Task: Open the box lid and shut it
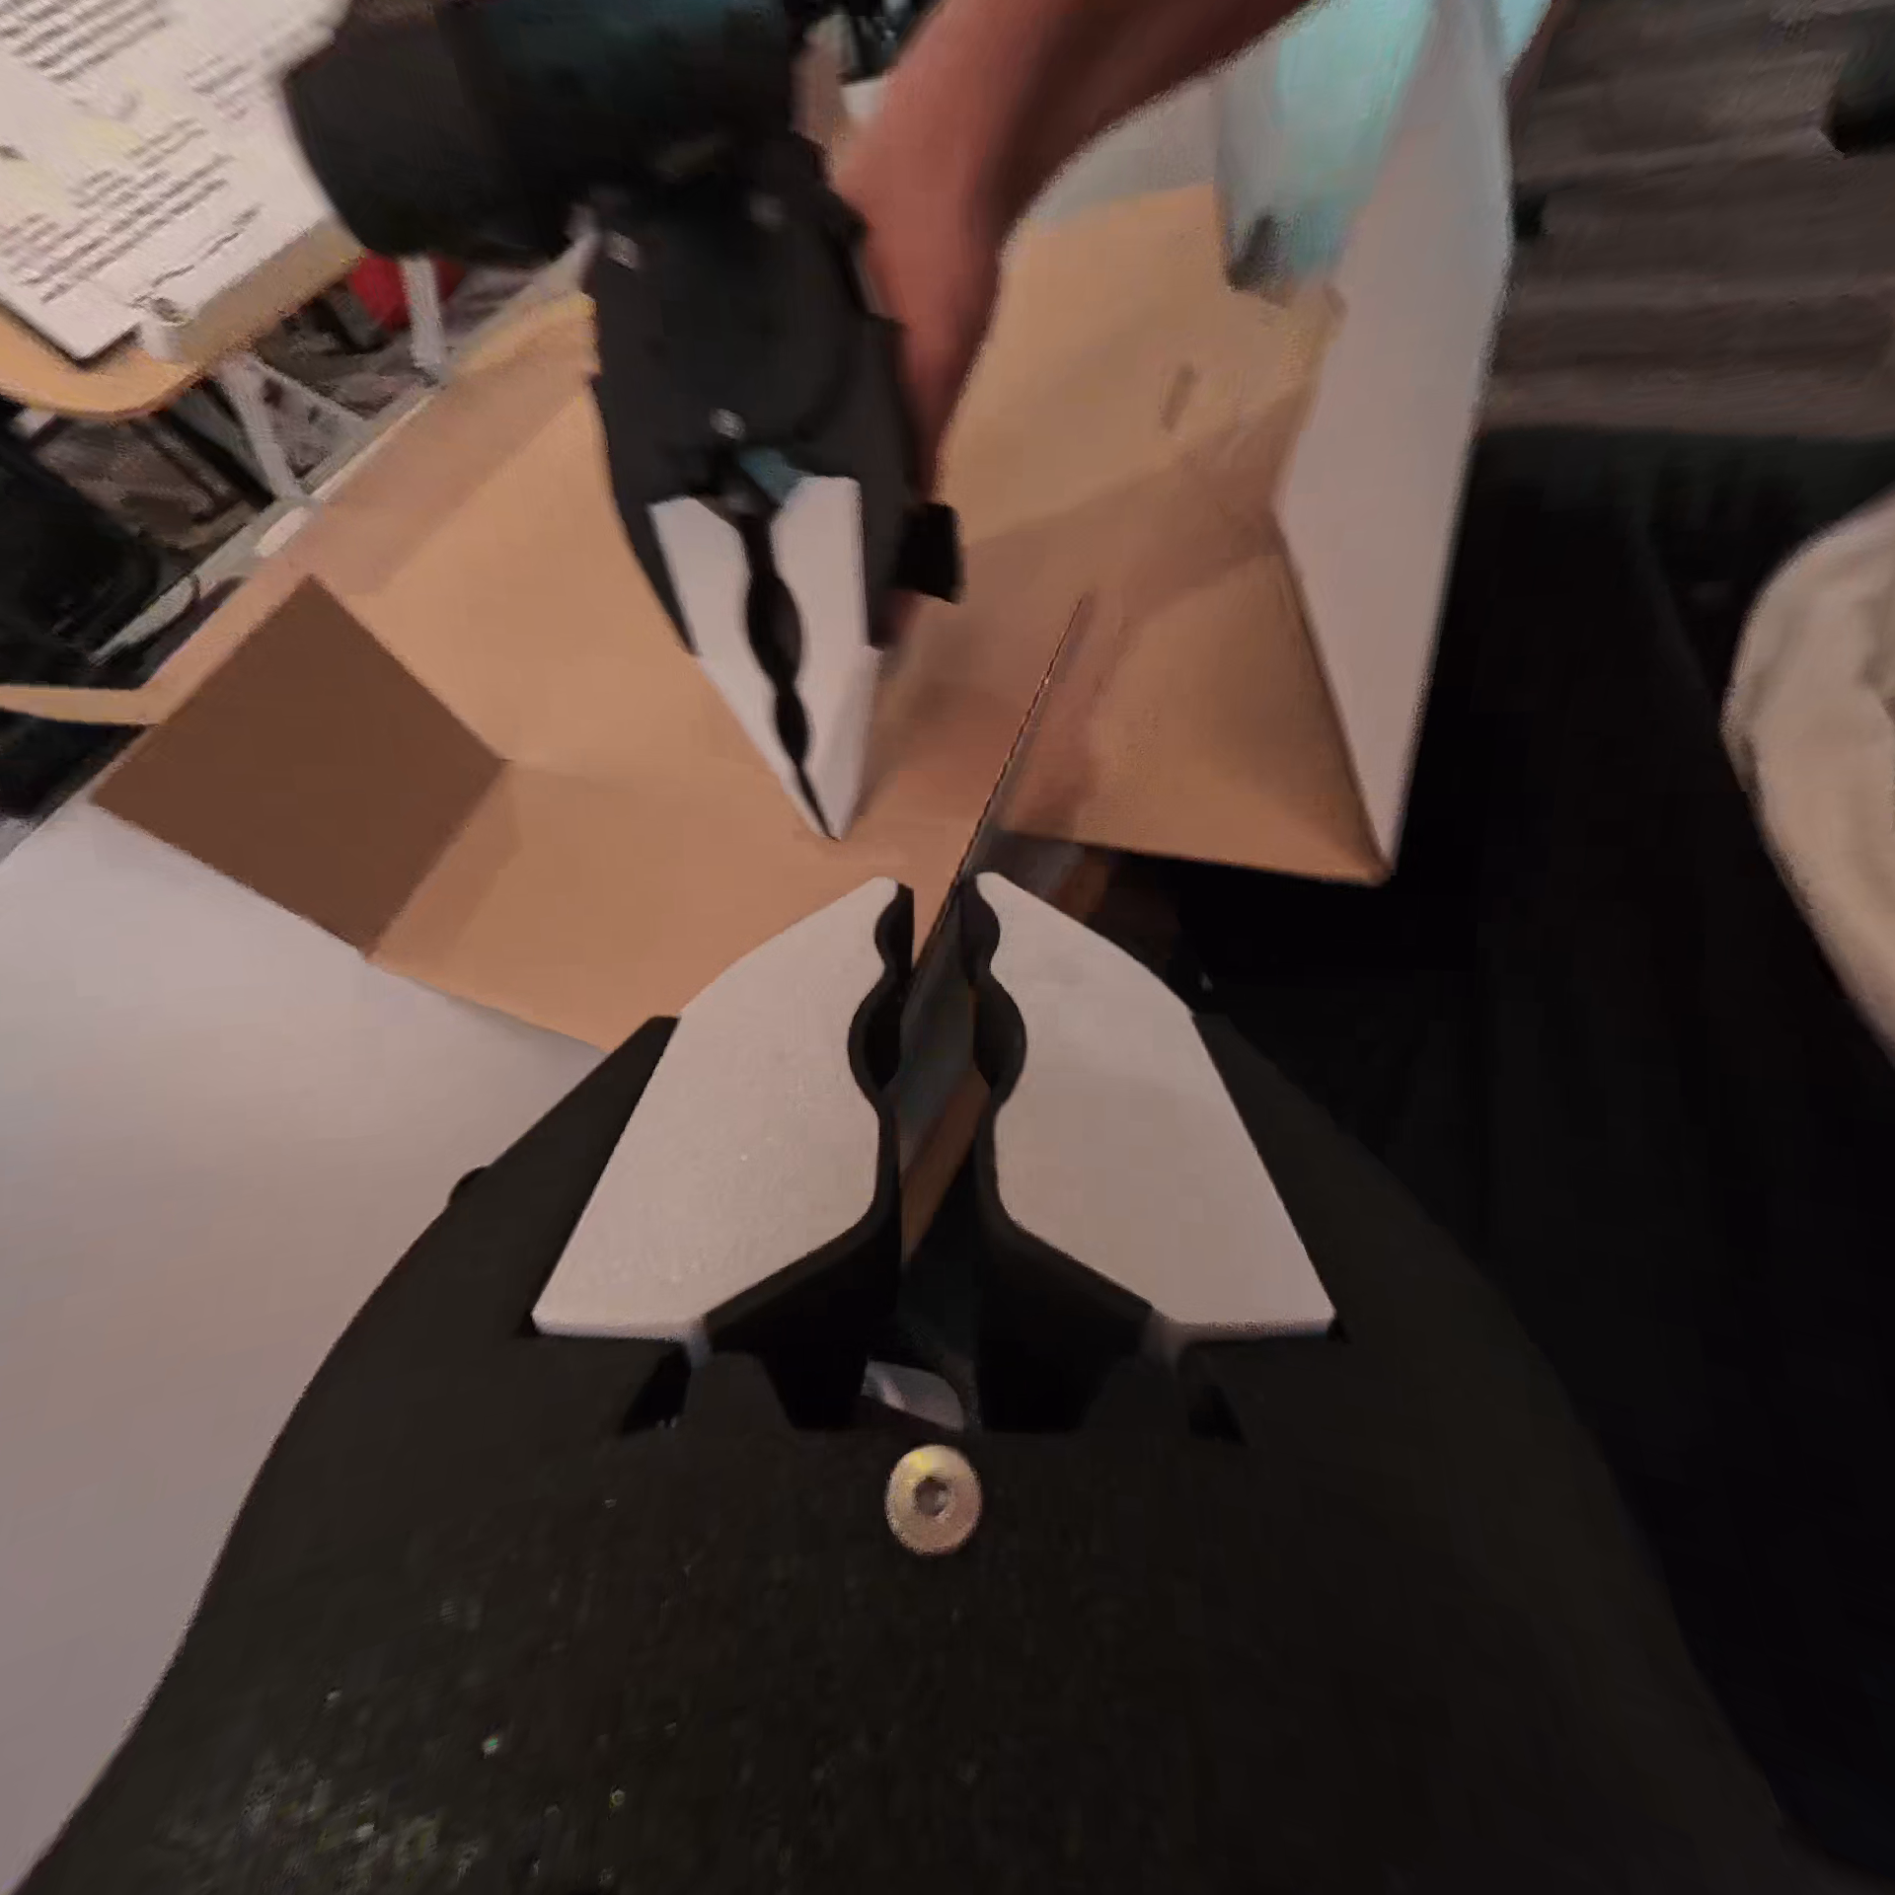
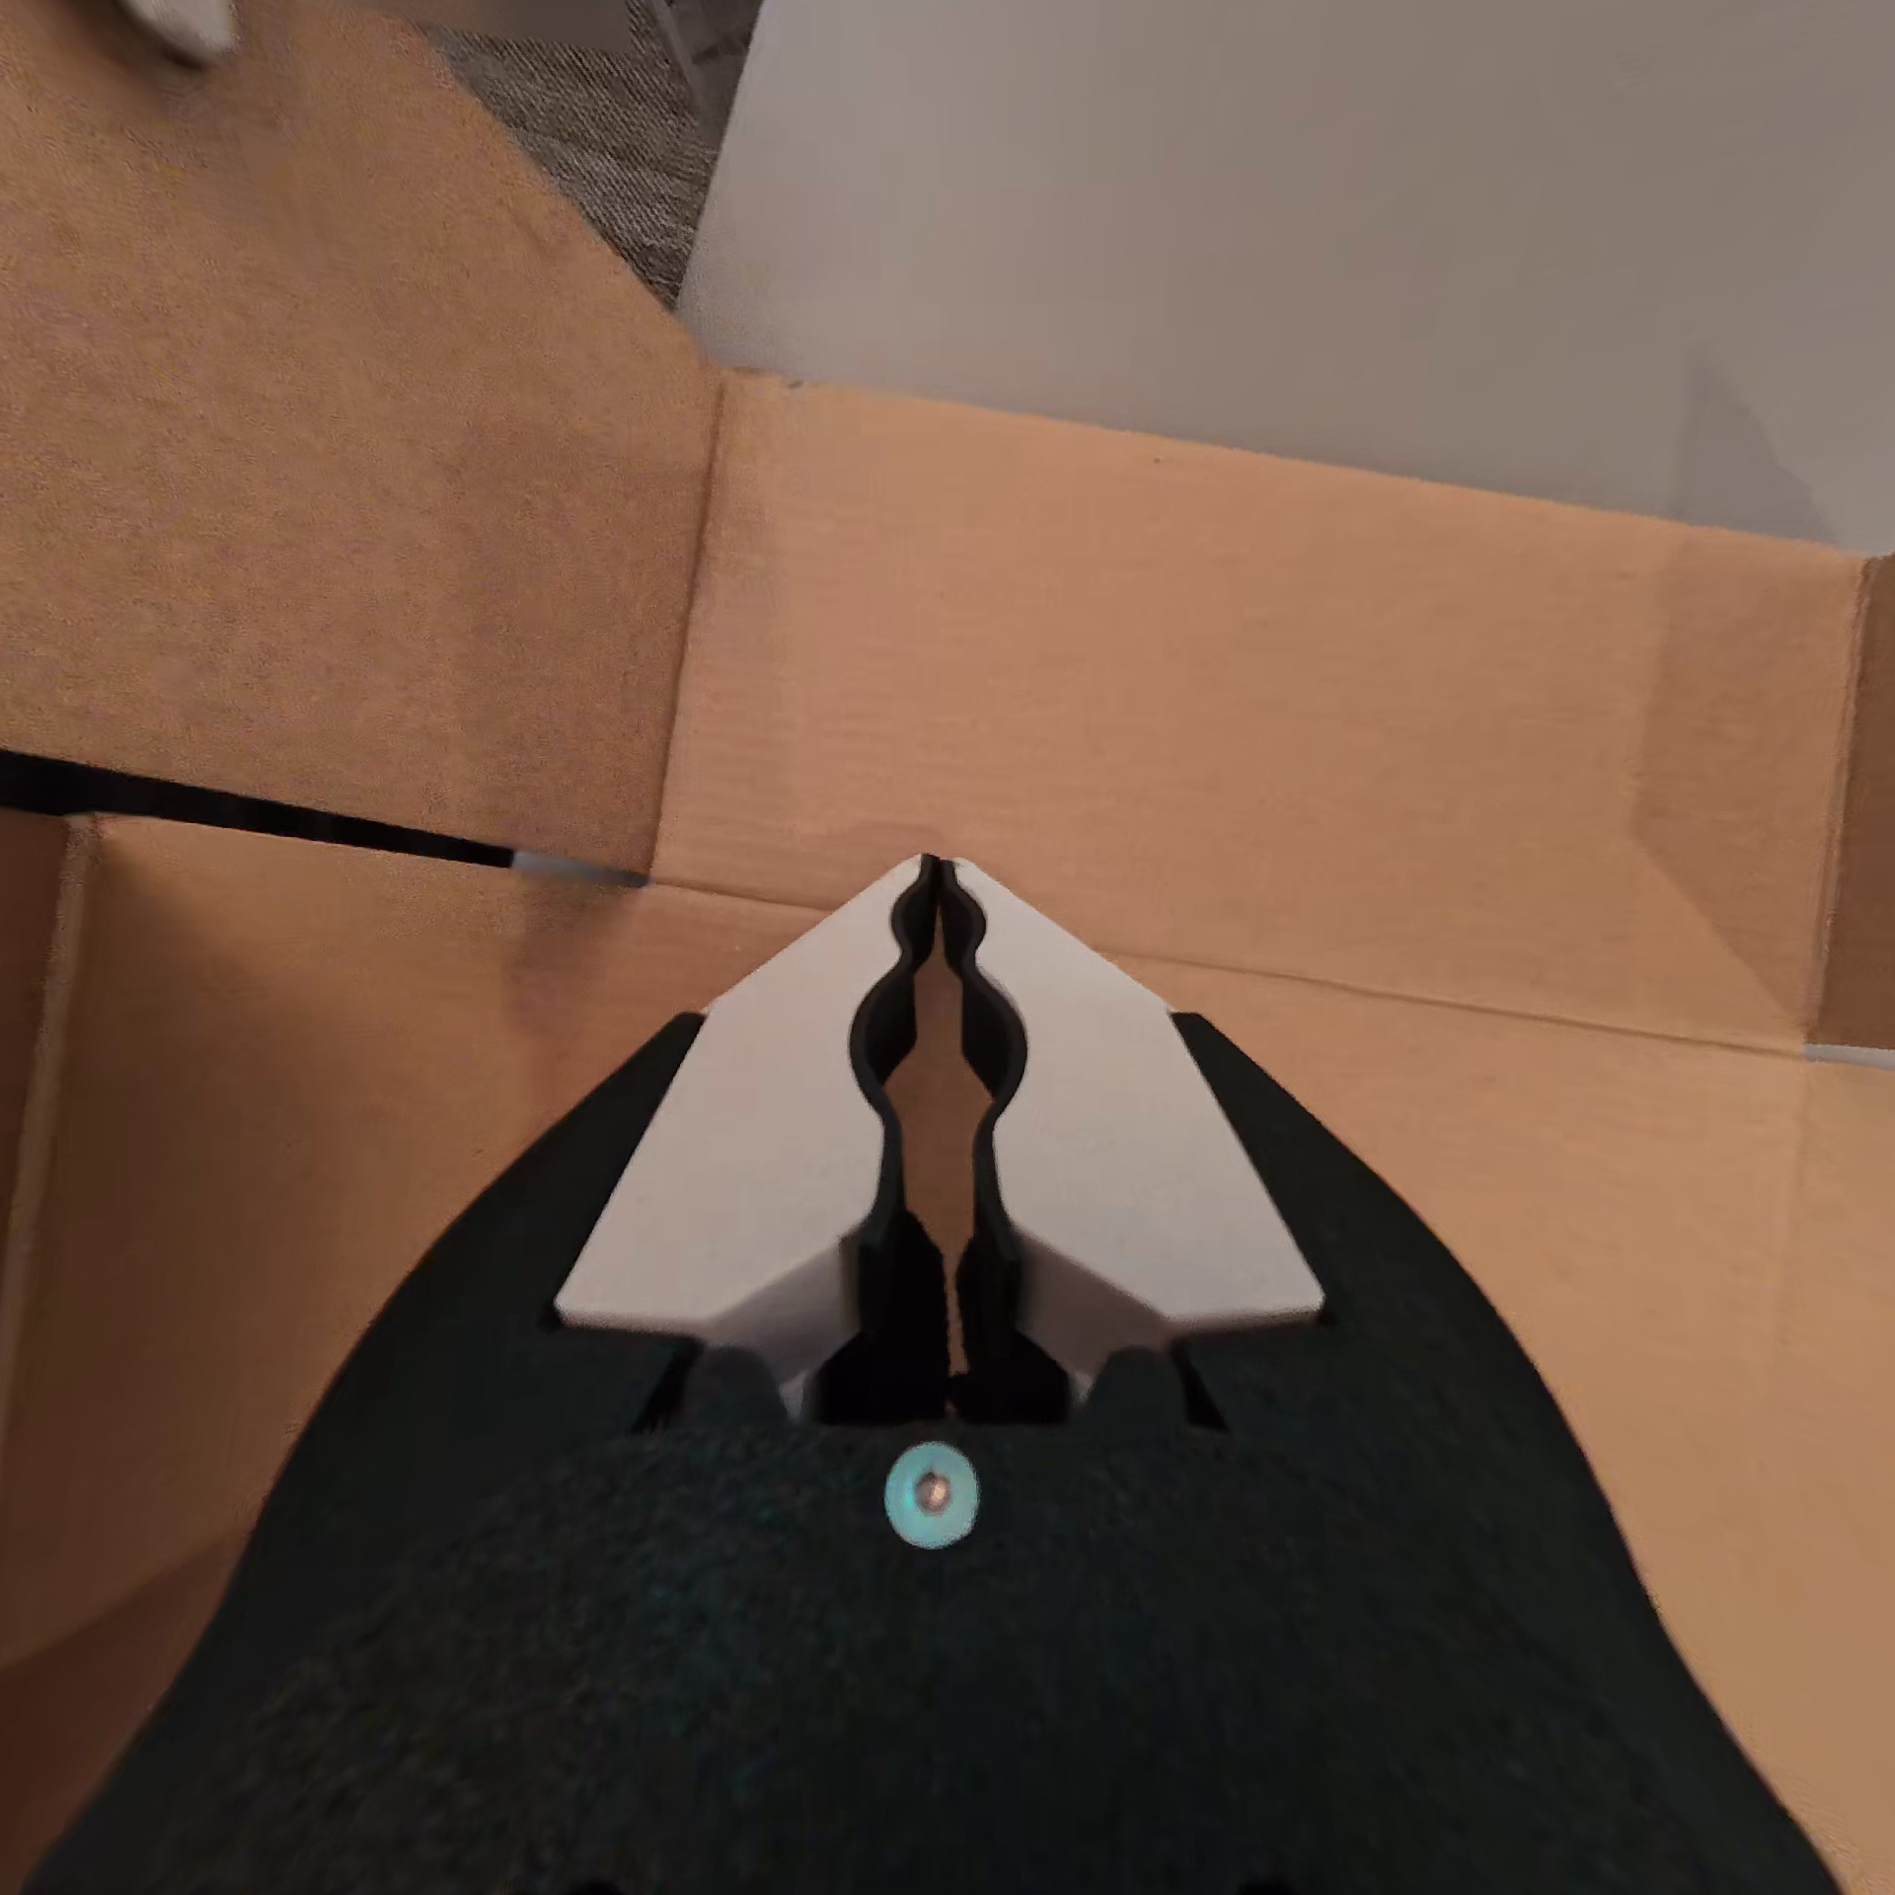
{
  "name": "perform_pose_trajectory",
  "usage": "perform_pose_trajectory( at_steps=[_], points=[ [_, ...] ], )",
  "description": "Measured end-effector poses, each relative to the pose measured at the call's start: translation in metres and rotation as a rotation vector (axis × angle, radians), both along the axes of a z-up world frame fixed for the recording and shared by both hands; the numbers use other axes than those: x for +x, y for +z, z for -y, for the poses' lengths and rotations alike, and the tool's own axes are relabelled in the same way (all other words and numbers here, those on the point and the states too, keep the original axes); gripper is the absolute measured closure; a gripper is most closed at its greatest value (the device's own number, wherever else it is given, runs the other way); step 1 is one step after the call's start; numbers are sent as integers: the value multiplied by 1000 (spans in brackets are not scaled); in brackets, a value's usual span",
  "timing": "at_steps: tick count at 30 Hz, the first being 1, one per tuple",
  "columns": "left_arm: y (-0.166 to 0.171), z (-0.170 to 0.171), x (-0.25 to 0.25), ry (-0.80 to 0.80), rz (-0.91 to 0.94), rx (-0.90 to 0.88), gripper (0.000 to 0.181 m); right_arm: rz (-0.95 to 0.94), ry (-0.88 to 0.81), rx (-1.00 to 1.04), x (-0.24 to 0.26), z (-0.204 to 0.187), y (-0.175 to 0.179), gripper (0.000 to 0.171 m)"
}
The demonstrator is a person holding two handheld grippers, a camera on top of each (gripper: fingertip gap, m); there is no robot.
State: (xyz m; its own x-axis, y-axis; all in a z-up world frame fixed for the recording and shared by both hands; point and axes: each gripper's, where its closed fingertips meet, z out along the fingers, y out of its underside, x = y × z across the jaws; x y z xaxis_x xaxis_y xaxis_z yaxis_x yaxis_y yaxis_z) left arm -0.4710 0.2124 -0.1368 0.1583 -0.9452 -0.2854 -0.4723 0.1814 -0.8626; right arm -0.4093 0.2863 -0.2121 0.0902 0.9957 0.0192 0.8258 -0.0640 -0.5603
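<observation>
The box (image 1: 574,656) lay open on a white table (image 1: 185,1025), its brown inside turned up and its white outer walls showing at the far side. The left gripper (image 1: 938,892) was clamped on a flap (image 1: 1025,738) of the box, which stood on edge and ran thin between the two white fingers (image 1: 779,1107), out past their tips toward the box's middle. Beyond the flap, over the box's floor, the right gripper (image 1: 831,820) pointed down with its tips pressed together and nothing between them, a hand (image 1: 923,205) gripping it from above. In the right wrist view the right gripper (image 2: 931,861) hung over the box's brown floor (image 2: 1179,718), tips meeting, with only cardboard seen through the gap lower down. A side flap (image 2: 338,492) lay spread to the left of that floor, a narrow dark slit along its near edge. Printed papers (image 1: 113,174) sat on a desk beyond the box.
</observation>
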Motion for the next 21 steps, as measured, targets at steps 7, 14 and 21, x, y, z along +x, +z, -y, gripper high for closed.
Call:
perform_pose_trajectory(
  at_steps=[7, 14, 21],
  points=[
    [-1, -65, 18, 11, -39, -351, 165, -36, -2, -121, 0, 1, 0, 171],
    [-2, -63, 25, -216, -88, -578, 176, -315, -179, -371, 14, -15, 79, 143],
    [-3, -62, 27, -269, -64, -659, 178, -228, -113, -456, -2, 22, 58, 156]
  ],
)
